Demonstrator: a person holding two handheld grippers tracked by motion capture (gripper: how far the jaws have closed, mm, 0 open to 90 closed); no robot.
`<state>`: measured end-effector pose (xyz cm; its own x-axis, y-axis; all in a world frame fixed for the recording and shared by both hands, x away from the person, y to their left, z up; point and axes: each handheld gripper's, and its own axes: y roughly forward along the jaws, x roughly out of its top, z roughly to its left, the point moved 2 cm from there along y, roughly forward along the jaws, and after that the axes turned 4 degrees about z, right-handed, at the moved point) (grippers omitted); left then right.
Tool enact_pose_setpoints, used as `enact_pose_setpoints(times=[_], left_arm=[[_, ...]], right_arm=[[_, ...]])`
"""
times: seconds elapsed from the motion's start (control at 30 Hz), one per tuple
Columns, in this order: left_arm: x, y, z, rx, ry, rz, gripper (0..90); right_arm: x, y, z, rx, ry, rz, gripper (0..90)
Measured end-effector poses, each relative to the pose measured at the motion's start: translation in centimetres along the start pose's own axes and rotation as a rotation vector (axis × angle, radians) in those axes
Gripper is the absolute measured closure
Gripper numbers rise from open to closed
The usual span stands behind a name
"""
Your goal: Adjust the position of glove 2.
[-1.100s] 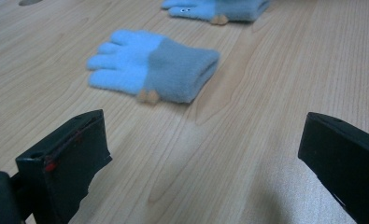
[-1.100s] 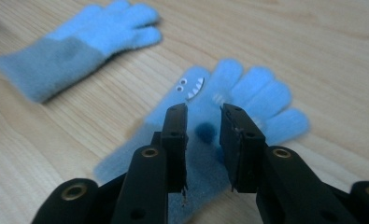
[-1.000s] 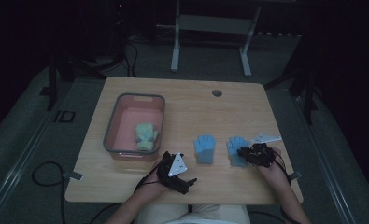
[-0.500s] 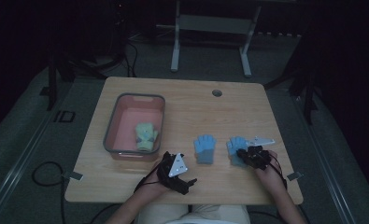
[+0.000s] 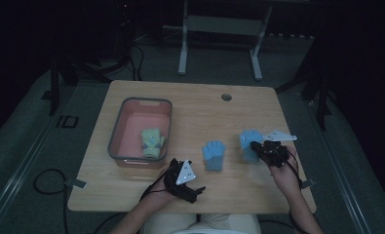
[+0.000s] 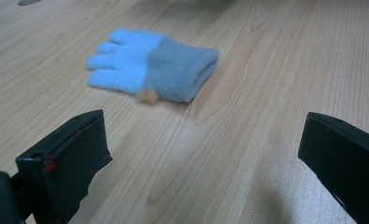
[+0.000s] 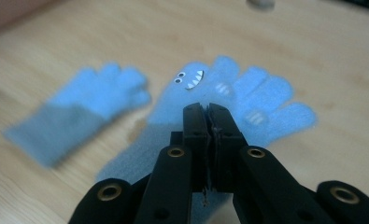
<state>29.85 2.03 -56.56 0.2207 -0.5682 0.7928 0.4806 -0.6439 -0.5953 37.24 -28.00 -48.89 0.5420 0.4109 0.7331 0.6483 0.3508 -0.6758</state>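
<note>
Black left gripper (image 5: 194,189): near edge of the pale wooden table (image 5: 195,102), jaws spread wide with nothing between them. In the left gripper view the jaws frame bare wood, with one glove lying ahead of them.
Black right gripper (image 5: 256,146): jaws have just been closing and are now pressed together on the fabric of the sky-blue knitted glove with a cartoon face (image 7: 229,93). In the right gripper view its cuff end looks pinched between the jaws while its fingers fan out beyond.
Pinched glove, place: at the right of the table in the high view (image 5: 248,141), apparently lifting at the gripped end; whether the finger end rests on the wood I cannot tell.
Second glove: a sky-blue knitted glove with a grey-blue cuff (image 5: 213,155) lies flat mid-table between the two grippers, touched by neither.
Bin: a grey-rimmed plastic tub with a pink floor (image 5: 116,134) sits at the left, well apart from both blue gloves.
Done so far: a pale green knitted glove (image 5: 152,142) already lies inside the tub.
Left to do, as I judge it: carry the pinched glove across to the tub, let it go, then collect the flat one too.
Progress: roughly a third, judging by one of three gloves binned.
</note>
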Motion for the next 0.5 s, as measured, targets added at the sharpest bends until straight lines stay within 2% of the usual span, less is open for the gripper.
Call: enact_pose_setpoints(times=[0.1,0.17,0.2,0.27,0.37,0.4,0.5], left_arm=[[0.0,0.0,0.0,0.001,0.002,0.000,1.5],[0.0,0.0,0.0,0.001,0.001,0.000,1.5],[0.0,0.0,0.1,0.002,0.001,-0.001,1.5],[0.0,0.0,0.1,0.003,0.001,-0.001,1.5],[0.0,0.0,0.0,0.002,0.001,-0.001,1.5],[0.0,0.0,0.0,0.002,0.002,-0.002,1.5],[0.0,0.0,0.0,0.001,0.005,-0.001,1.5]], right_arm=[[1.5,-1.1,0.6,0.007,-0.019,-0.040,87.0],[1.9,-1.4,0.8,0.008,-0.027,-0.048,86.9],[2.9,-1.9,1.6,0.022,-0.044,-0.076,87.0],[3.6,-2.3,2.3,0.044,-0.057,-0.092,87.0],[4.3,-2.5,3.1,0.066,-0.073,-0.107,87.0],[4.8,-2.4,3.9,0.083,-0.086,-0.112,87.0],[5.3,-2.0,5.2,0.112,-0.102,-0.118,87.0]])
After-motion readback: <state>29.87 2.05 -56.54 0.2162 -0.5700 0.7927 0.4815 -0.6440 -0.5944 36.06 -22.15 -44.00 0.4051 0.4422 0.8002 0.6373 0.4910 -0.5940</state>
